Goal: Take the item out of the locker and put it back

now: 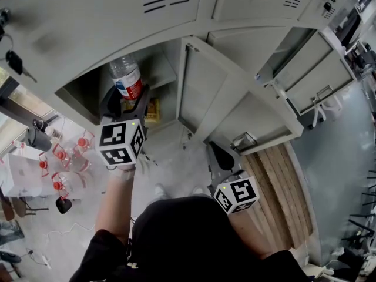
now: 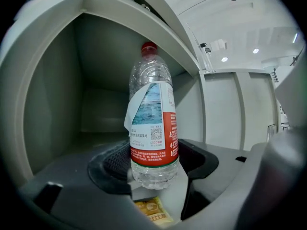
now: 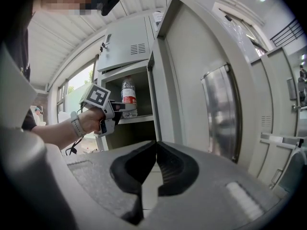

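Note:
A clear water bottle with a red cap and a red-and-blue label stands upright at the mouth of the open locker compartment. My left gripper is shut on its lower part; in the left gripper view both pads press the bottle just above its base, at the left gripper. A yellow packet lies below the bottle. My right gripper is shut with nothing in it, held low and apart, in front of the open locker door. From there the bottle shows on the shelf.
The locker door swings out to the right of the compartment. More lockers stand open at the right. A key hangs from a locker at the left. Red-and-clear items sit on the floor at the left, wooden boards at the right.

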The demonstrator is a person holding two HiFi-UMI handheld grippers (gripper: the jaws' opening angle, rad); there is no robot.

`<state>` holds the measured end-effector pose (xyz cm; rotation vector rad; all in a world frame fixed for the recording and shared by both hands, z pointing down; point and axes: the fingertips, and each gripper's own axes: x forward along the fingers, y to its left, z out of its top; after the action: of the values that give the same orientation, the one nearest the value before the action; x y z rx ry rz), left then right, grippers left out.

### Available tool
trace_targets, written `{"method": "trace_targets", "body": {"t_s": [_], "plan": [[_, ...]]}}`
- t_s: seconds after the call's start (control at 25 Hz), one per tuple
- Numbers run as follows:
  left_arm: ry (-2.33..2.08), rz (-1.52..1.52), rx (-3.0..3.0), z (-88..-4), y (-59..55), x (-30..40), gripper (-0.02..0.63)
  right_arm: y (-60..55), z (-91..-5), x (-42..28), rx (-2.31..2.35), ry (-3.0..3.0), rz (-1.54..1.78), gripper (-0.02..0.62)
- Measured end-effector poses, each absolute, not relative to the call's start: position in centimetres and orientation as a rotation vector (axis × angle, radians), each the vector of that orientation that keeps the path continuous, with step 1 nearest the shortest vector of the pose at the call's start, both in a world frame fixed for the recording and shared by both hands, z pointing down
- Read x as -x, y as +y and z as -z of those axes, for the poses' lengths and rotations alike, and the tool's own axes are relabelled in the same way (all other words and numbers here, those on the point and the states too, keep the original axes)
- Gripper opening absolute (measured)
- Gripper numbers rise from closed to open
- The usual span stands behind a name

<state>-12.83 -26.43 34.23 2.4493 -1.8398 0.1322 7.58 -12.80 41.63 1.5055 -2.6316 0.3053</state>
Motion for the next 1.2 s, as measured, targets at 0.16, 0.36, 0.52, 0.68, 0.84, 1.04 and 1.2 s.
{"method": "trace_targets", "body": {"t_s": [0.16,0.36,0.52,0.68,0.84,1.04,1.2], "plan": [[-1.850,-0.147,-2.444,-34.7,-27.1,13.0,0.313,-12.8,-41.7,-7.6,-1.512,-2.627,-0.306,0.000],[-1.896,-0.133,-2.432,-34.9,-27.9,13.5,0.314,-12.8,-41.8,-7.7,-1.522,-2.620,-0.313,0.000],[-1.958,-0.164,-2.426,-35.0,-28.6,14.0,0.316,-12.8,-42.0,-7.7,-1.526,-2.613,-0.317,0.000],[-2.014,-0.181,-2.401,-35.0,-28.9,14.1,0.316,-12.9,-42.0,-7.6,-1.532,-2.611,-0.322,0.000],[-2.046,-0.197,-2.393,-35.1,-29.1,14.0,0.319,-12.8,-42.1,-7.4,-1.527,-2.611,-0.321,0.000],[-2.061,-0.189,-2.415,-34.9,-28.9,14.0,0.325,-12.5,-42.1,-7.2,-1.514,-2.617,-0.326,0.000],[-2.070,-0.178,-2.418,-34.9,-28.6,14.4,0.328,-12.2,-42.3,-7.0,-1.501,-2.620,-0.330,0.000]]}}
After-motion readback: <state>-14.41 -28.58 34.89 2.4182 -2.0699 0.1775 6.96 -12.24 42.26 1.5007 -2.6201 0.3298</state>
